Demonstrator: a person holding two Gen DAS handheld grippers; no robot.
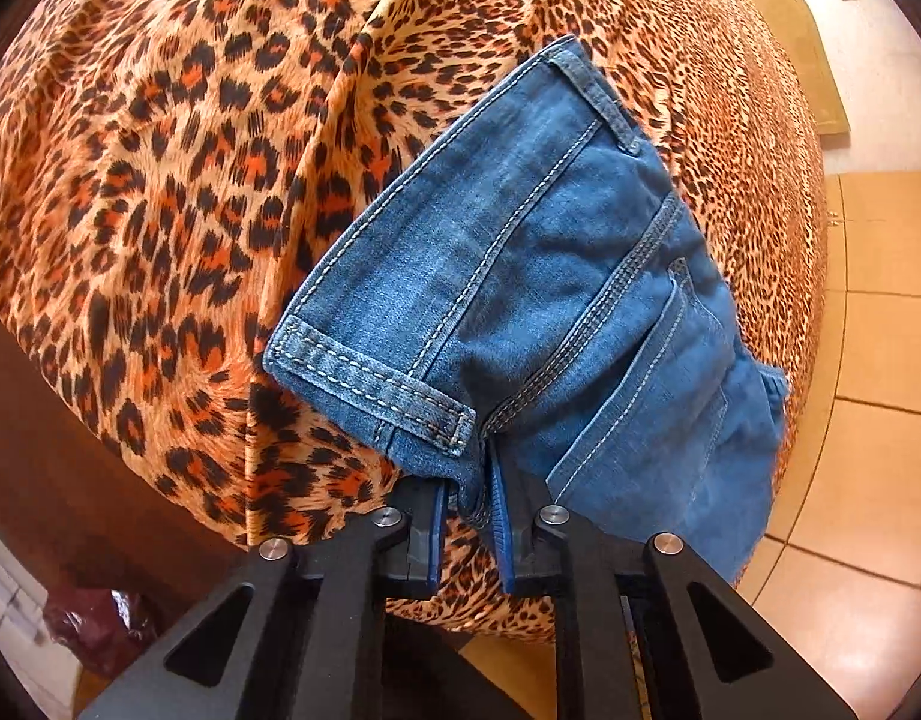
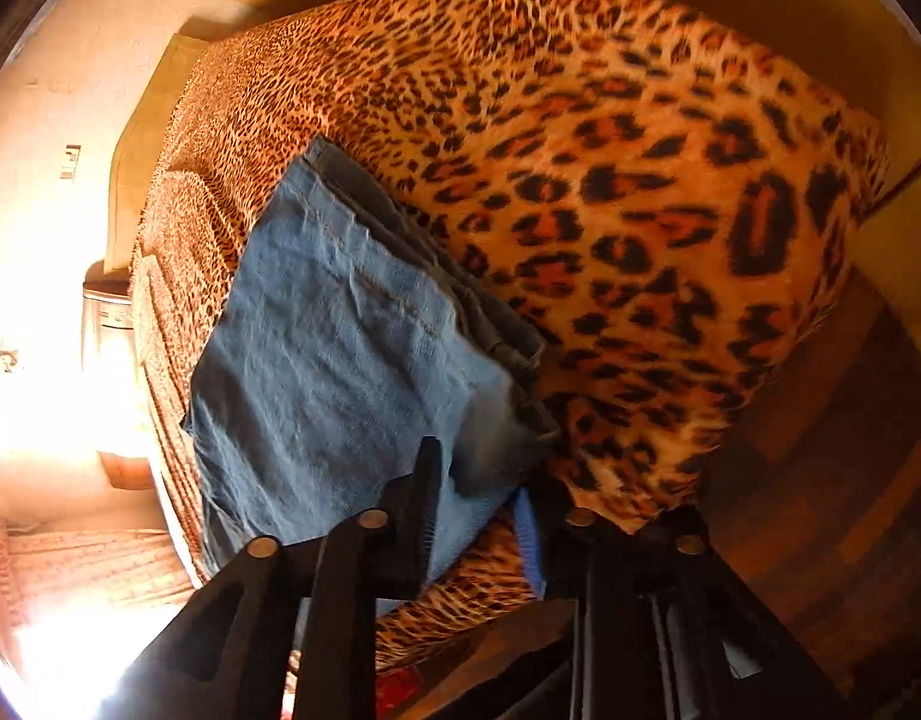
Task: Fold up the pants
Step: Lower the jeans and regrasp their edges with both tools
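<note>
Two grippers sit at the near edge of the jeans (image 1: 556, 276), which lie in a folded stack on the leopard cover (image 1: 160, 192) close to its near edge. Your left gripper (image 1: 472, 510) has a bunch of denim by the belt loop between its fingers, but the gap looks slack, so treat that grip as loose; whether the pads truly press, you cannot tell. Your right gripper (image 2: 481, 516) stands part open with the corner of the stack between its fingers, not visibly pinched. If you mean one more fold, close both firmly on all layers first, lift evenly, and carry the edge over without letting the inner layers slide. If the fold is finished, open wider and back straight out, so you do not drag the corner off the cover.
</note>
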